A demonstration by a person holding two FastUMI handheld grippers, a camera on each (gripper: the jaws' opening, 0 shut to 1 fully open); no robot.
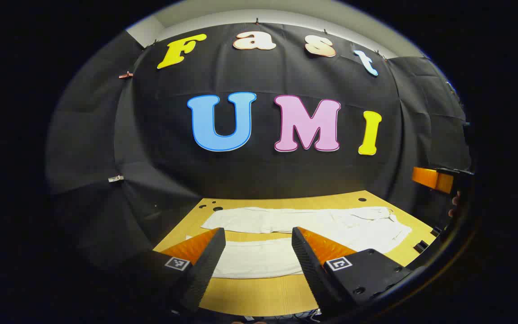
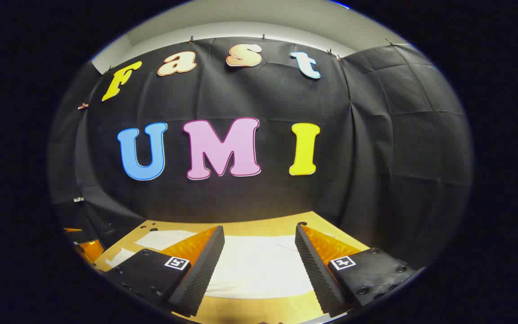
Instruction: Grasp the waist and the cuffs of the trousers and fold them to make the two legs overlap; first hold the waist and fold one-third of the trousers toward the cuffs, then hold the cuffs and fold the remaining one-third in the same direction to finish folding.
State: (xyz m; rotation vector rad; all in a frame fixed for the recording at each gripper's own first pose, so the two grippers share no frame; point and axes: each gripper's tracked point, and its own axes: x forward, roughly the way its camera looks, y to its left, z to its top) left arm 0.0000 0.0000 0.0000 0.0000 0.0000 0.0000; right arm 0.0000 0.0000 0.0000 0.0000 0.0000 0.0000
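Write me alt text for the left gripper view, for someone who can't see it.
White trousers lie spread flat on a wooden table, legs apart and waist toward the right. The left tongs hover open above the near leg, holding nothing. The other tongs show at the right edge.

left gripper (image 1: pixel 258 235) with two wedge-shaped ribbed fingers (image 1: pixel 209 261), square black-and-white marker tags on dark screwed mounts, right gripper (image 2: pixel 259 234) same build, wedge fingers (image 2: pixel 200 270), marker tags, round screw heads on mounts
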